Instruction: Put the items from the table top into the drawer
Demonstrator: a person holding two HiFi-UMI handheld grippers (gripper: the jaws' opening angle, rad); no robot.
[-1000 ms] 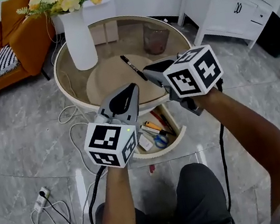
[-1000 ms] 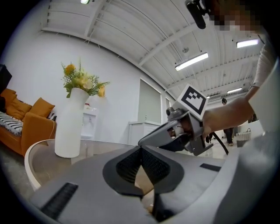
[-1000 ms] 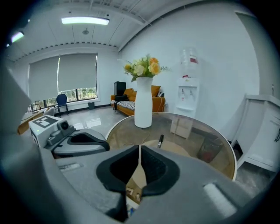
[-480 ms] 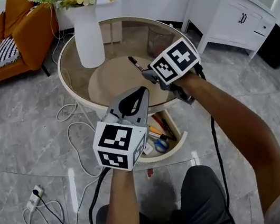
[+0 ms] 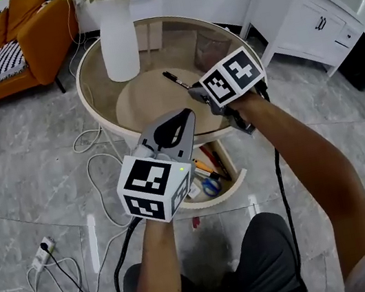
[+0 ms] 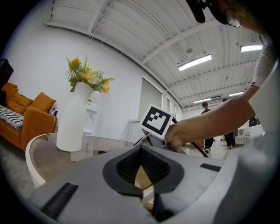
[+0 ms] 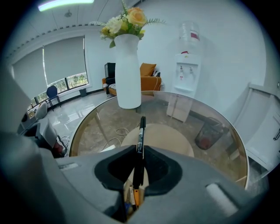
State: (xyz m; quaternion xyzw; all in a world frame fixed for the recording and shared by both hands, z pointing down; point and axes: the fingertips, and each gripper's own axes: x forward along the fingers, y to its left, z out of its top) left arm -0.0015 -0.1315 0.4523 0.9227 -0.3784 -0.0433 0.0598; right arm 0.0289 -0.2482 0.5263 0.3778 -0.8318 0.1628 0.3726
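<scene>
The right claw (image 5: 191, 90) has come down from where it hung a second ago, when its marker cube filled more of the head view, and now sits low over the round glass counter (image 5: 164, 40), tilted downward. Half a second ago it was already close to this spot. The left claw (image 5: 187, 113) has kept its place, level, above the open drawer (image 5: 235, 185), its jaws together with nothing between them. The black marker (image 5: 173, 78) has not shifted on the glass.

That marker lies flat on the counter, its far end pointing toward the white vase (image 5: 119, 44) of flowers. Its near end runs straight into the right claw. In the right gripper view the barrel (image 7: 140, 131) passes between the two jaws, which are closing on it. The pads appear to meet it on both sides at the tips (image 7: 133, 151), gripping it where it lies.

The drawer stands pulled out below the counter's edge, just beside the left claw, with scissors (image 5: 210, 186) and pens inside. The vase stands well apart from both claws at the far side of the glass.
</scene>
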